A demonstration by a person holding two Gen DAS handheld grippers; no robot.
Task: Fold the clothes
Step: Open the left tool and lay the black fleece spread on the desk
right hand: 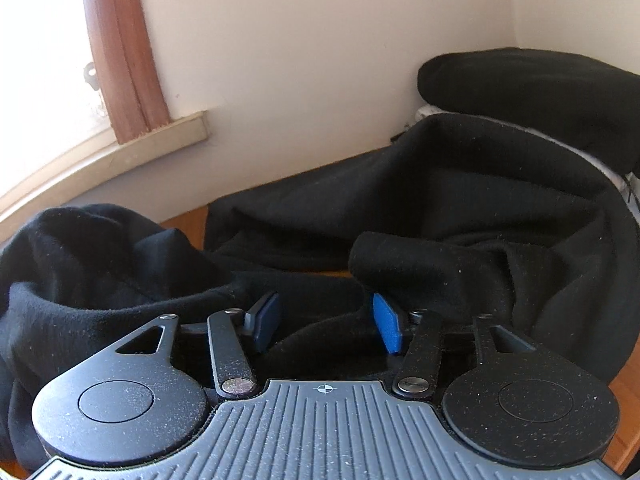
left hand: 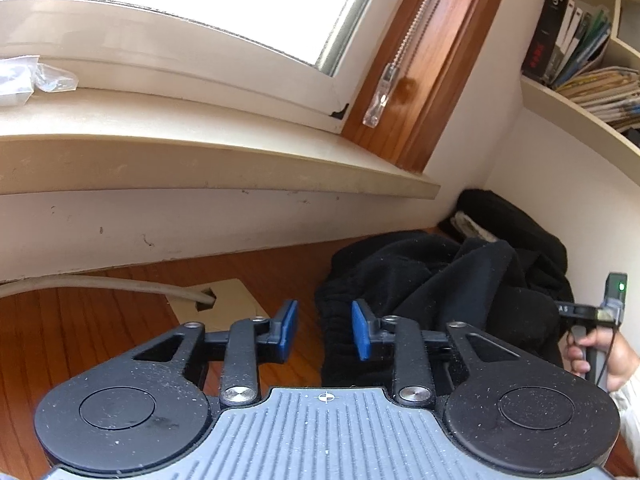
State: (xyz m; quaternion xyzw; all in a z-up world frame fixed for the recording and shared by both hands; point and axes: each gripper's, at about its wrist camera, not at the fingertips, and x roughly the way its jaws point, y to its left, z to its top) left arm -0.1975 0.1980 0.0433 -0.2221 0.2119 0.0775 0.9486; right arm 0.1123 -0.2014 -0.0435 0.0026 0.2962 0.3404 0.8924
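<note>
A crumpled black fleece garment [left hand: 440, 280] lies on the wooden desk [left hand: 100, 320] near the wall corner. My left gripper [left hand: 325, 330] is open, hovering just left of the garment's ribbed edge, with nothing between its blue pads [left hand: 289, 322]. In the right wrist view the same black garment [right hand: 440, 208] fills the lower frame. My right gripper [right hand: 326, 322] is open low over the cloth, a fold of fabric lying between its blue pads [right hand: 386, 322] without being pinched. A hand [left hand: 600, 356] holds the right gripper's handle at the left view's right edge.
A folded stack of dark clothes [right hand: 532, 88] sits in the corner against the wall. A window sill [left hand: 200, 160] overhangs the desk's back. A grey cable [left hand: 100, 284] runs into a desk cutout plate [left hand: 224, 300]. Shelves with books [left hand: 580, 40] hang at upper right.
</note>
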